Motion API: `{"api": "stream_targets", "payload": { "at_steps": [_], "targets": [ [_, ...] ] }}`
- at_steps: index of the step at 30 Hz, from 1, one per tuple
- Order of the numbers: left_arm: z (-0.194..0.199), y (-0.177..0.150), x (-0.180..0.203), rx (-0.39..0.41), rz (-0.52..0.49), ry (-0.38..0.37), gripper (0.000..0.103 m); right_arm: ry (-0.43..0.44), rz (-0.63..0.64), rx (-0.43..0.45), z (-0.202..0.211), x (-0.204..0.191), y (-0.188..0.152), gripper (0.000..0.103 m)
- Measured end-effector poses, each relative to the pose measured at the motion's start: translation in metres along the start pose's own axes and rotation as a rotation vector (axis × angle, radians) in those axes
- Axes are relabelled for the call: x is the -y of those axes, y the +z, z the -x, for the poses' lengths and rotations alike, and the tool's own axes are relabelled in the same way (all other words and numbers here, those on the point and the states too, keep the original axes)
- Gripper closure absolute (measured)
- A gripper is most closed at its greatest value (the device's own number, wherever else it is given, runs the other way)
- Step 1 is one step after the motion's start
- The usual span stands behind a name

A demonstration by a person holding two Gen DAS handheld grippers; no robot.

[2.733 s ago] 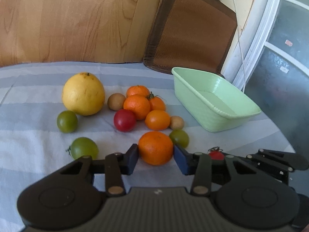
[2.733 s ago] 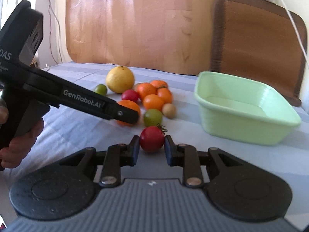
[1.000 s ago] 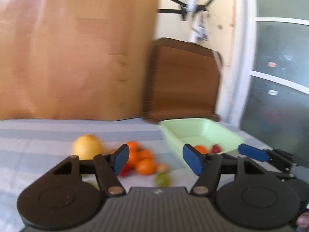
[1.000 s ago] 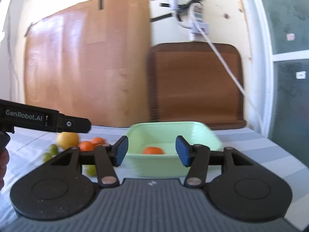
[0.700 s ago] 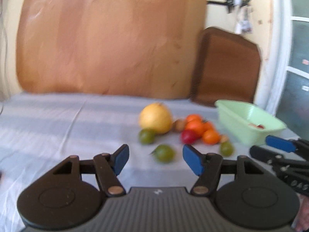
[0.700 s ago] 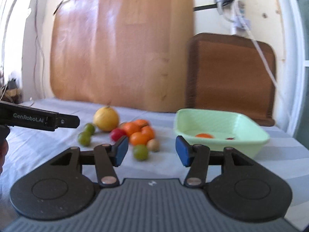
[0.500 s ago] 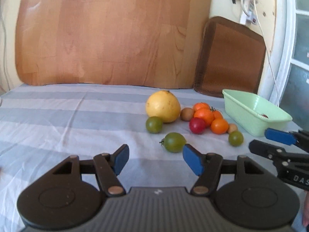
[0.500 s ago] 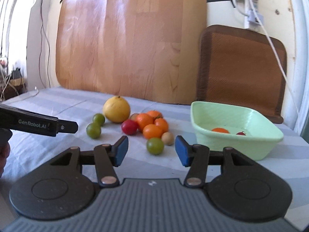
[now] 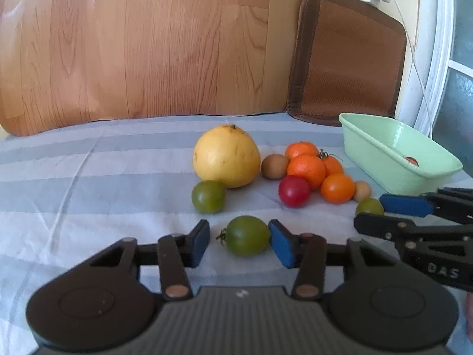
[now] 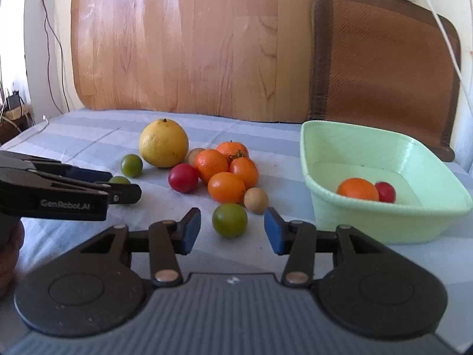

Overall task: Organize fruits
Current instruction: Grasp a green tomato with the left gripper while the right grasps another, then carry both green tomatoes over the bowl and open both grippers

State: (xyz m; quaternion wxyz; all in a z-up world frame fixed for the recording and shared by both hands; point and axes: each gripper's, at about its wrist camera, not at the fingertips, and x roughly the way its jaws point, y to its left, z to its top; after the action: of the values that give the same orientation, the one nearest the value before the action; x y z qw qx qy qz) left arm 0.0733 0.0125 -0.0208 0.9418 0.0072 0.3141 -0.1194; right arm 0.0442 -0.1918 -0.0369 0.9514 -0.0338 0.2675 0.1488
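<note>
My left gripper (image 9: 239,244) is open around a green tomato (image 9: 246,235) on the striped cloth; its right pad looks close to the fruit. My right gripper (image 10: 232,230) is open with another green tomato (image 10: 229,219) between its fingers, untouched. A light green basket (image 10: 384,219) at the right holds an orange (image 10: 357,188) and a red tomato (image 10: 385,191). A big yellow citrus (image 9: 226,156), oranges (image 9: 306,167), a red tomato (image 9: 294,190) and a third green tomato (image 9: 208,196) lie in a cluster behind.
Two small brown fruits (image 10: 256,200) (image 9: 274,166) sit in the cluster. A wooden board (image 9: 147,44) and a brown cushion (image 9: 346,59) lean against the wall behind. The right gripper shows in the left wrist view (image 9: 414,216), close beside my left one.
Both grippers have dropped and moved forward to the fruit pile. Each now has a green tomato between its open fingers.
</note>
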Motion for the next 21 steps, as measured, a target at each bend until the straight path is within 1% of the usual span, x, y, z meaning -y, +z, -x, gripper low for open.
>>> {"api": "stream_targets", "payload": {
  "at_steps": [1,2,4,6,8,11,15,17,20,21],
  "targets": [
    [0.001,0.0,0.0,0.001,0.001,-0.008,0.069,0.007,0.008,-0.012,-0.002,-0.001,-0.001,0.065],
    [0.002,-0.001,-0.001,0.002,0.002,-0.009,0.07,0.013,0.012,-0.025,-0.004,-0.001,-0.001,0.074],
    [0.004,-0.002,0.0,0.008,0.005,-0.017,0.07,0.016,0.016,-0.02,-0.002,-0.001,-0.003,0.074],
    [0.01,-0.004,0.002,0.005,0.03,-0.059,0.07,0.034,0.006,-0.004,0.004,0.0,-0.005,0.074],
    [0.015,-0.004,0.007,0.01,0.039,-0.099,0.07,0.032,0.008,0.013,0.015,-0.001,-0.009,0.074],
    [0.027,-0.007,0.026,0.027,0.024,-0.154,0.07,0.026,0.015,0.033,0.035,-0.001,-0.018,0.074],
    [0.032,-0.01,0.056,0.023,-0.025,-0.223,0.07,-0.002,0.011,0.049,0.058,0.011,-0.029,0.074],
    [0.028,-0.012,0.071,0.008,-0.058,-0.236,0.07,-0.019,0.005,0.052,0.067,0.018,-0.035,0.074],
    [0.02,-0.017,0.088,-0.028,-0.087,-0.246,0.07,-0.027,-0.014,0.034,0.069,0.027,-0.045,0.074],
    [0.019,-0.016,0.092,-0.025,-0.1,-0.237,0.07,-0.029,-0.017,0.028,0.069,0.028,-0.047,0.074]
  ]
}}
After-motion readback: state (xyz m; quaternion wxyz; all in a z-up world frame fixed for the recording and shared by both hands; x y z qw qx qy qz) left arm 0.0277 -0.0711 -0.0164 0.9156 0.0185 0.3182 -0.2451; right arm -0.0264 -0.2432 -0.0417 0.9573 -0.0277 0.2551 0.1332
